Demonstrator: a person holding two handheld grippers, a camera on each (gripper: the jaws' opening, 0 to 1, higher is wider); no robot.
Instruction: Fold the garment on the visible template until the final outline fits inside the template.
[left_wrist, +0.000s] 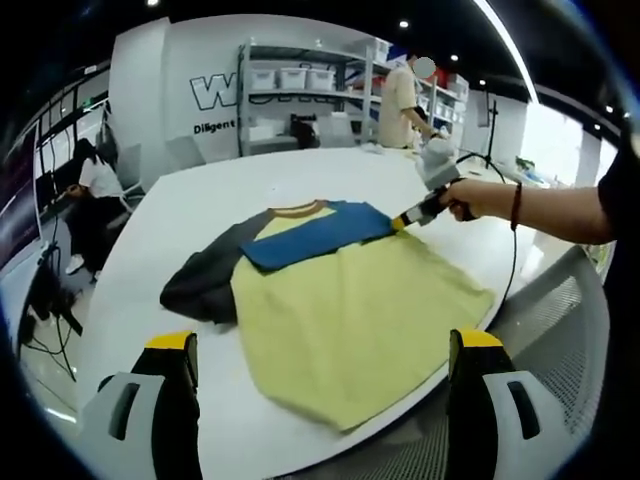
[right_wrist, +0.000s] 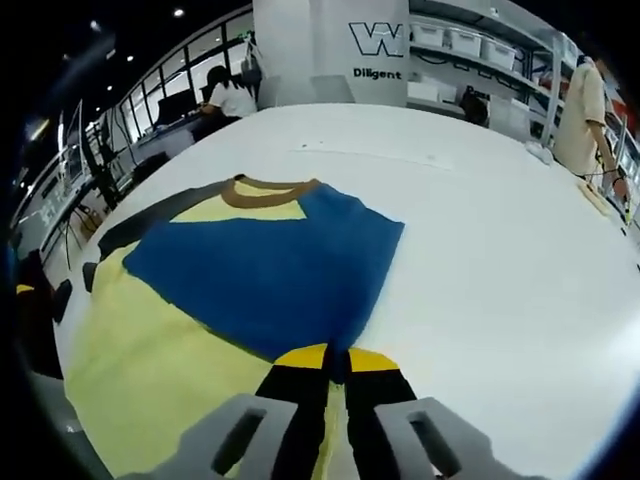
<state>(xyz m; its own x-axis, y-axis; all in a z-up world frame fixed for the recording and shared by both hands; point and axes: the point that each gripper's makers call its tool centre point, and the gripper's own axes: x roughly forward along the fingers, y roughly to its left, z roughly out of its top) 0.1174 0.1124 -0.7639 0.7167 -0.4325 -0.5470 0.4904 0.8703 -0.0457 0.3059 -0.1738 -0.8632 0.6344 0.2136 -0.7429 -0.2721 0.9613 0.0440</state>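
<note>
A yellow T-shirt (left_wrist: 350, 330) with a brown collar (left_wrist: 300, 209) lies flat on the white table (left_wrist: 200, 200). Its dark grey sleeve (left_wrist: 200, 285) spreads out to the left. The blue sleeve (left_wrist: 310, 235) is folded across the chest. My right gripper (left_wrist: 400, 222), held by a hand, is shut on the blue sleeve's end; in the right gripper view the yellow-tipped jaws (right_wrist: 335, 360) are closed on the blue sleeve (right_wrist: 270, 270) over the yellow T-shirt (right_wrist: 150, 370). My left gripper (left_wrist: 322, 345) stands open above the shirt's near hem, holding nothing.
The table's near edge runs just under the hem, with a grey mesh chair (left_wrist: 560, 330) beyond it at the right. A seated person (left_wrist: 95, 185) is at the far left. Another person (left_wrist: 400, 100) stands by storage shelves (left_wrist: 300, 90) behind the table.
</note>
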